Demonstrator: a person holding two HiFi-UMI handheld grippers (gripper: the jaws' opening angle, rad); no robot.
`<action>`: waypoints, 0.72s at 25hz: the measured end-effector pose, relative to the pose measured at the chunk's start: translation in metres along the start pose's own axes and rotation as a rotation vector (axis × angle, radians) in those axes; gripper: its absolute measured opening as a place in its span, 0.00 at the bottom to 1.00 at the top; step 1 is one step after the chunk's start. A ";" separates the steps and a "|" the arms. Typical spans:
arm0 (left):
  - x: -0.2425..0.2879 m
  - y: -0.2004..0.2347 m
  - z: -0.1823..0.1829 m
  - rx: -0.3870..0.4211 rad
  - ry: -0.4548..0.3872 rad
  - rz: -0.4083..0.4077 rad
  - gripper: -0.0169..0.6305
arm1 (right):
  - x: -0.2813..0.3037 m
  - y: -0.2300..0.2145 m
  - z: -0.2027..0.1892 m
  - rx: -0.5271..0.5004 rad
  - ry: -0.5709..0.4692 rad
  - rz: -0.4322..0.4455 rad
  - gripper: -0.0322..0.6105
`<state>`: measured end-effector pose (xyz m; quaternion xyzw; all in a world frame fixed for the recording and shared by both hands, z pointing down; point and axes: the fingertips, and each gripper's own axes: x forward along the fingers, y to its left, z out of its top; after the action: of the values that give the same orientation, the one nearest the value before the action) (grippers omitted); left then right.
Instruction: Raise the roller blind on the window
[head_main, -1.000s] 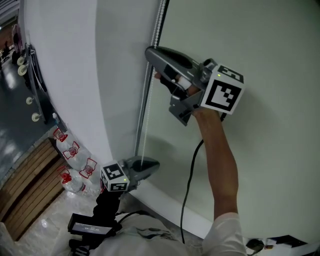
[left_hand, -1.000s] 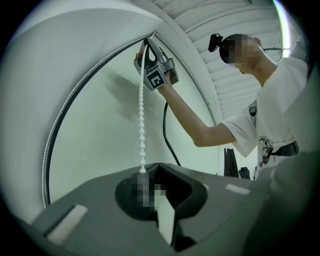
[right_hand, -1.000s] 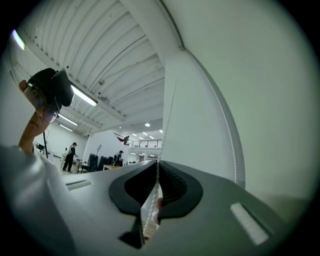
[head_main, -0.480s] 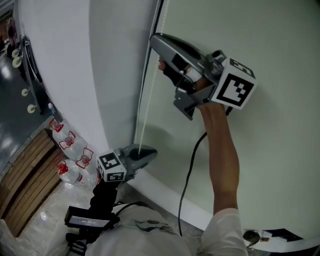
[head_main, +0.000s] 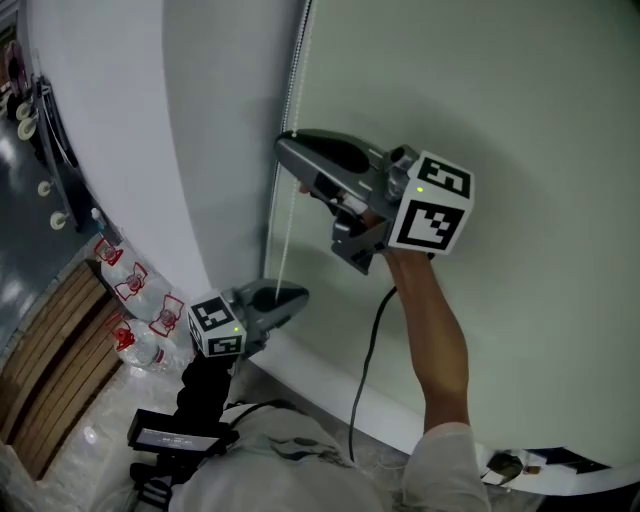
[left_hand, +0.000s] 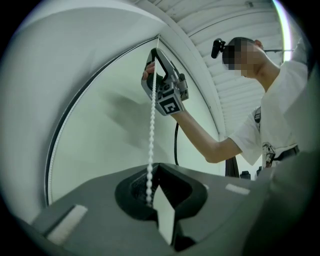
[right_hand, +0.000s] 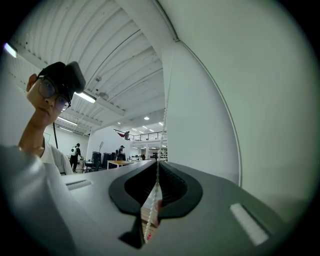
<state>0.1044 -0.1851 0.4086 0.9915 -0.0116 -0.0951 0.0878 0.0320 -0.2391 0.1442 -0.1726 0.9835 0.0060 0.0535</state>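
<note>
A white bead chain (head_main: 283, 235) hangs beside the pale green roller blind (head_main: 500, 110). My right gripper (head_main: 283, 140) is high on the chain and shut on it. In the right gripper view the beads (right_hand: 152, 210) run between the closed jaws of the right gripper (right_hand: 157, 172). My left gripper (head_main: 303, 292) sits lower, near the blind's white bottom bar (head_main: 330, 385). In the left gripper view the chain (left_hand: 151, 120) drops straight from the right gripper (left_hand: 154, 52) into the hollow of the shut left gripper (left_hand: 157, 166).
A white wall (head_main: 110, 120) stands left of the blind. Several water bottles (head_main: 135, 290) and wooden slats (head_main: 50, 370) lie on the floor below left. A black cable (head_main: 365, 370) hangs from the right gripper along the person's arm. A black device (head_main: 175, 437) is at the waist.
My right gripper has come down along the chain, closer to the left gripper, still shut on the beads. The left gripper has stayed where it was.
</note>
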 end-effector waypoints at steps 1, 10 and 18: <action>0.000 0.000 0.001 0.000 0.000 0.000 0.02 | 0.000 0.001 -0.010 0.004 0.013 -0.004 0.07; -0.006 0.001 0.003 0.000 -0.012 0.000 0.02 | -0.007 0.009 -0.093 0.053 0.104 -0.044 0.07; -0.007 0.004 0.011 0.006 -0.014 0.008 0.02 | -0.017 0.015 -0.149 0.138 0.159 -0.047 0.07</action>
<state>0.0958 -0.1911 0.4002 0.9910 -0.0165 -0.1017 0.0849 0.0274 -0.2239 0.2939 -0.1914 0.9784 -0.0770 -0.0129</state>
